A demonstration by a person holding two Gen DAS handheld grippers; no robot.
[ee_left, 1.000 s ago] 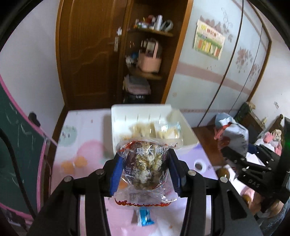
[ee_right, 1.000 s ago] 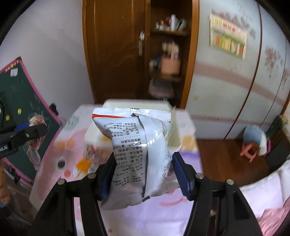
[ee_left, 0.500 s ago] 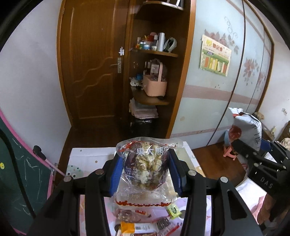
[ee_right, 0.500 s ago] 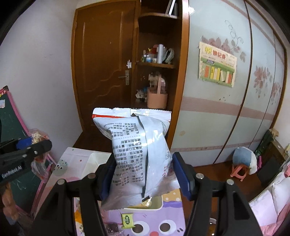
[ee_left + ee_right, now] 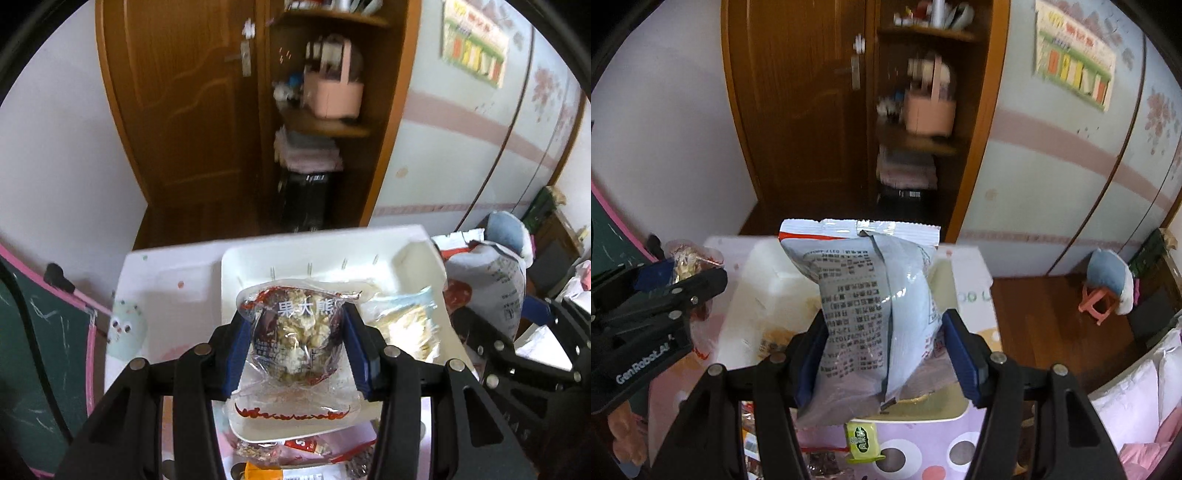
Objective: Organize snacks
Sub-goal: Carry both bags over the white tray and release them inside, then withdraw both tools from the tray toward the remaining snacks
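My left gripper is shut on a clear bag of popcorn-like snack with a purple label. It holds the bag just above the near part of a white bin. My right gripper is shut on a grey snack bag with printed text, upright over the bin's right side. In the left wrist view the right gripper and its grey bag show at the right. The right wrist view has the left gripper with its clear bag at the left.
Pale packets lie inside the bin. Loose snacks and a small green pack lie on the pink patterned tablecloth in front. A green chalkboard stands left. Beyond are a wooden door, shelves and a pink stool.
Both grippers keep their bags. Since half a second ago both have moved forward and down, so the white bin now lies right under the held bags.
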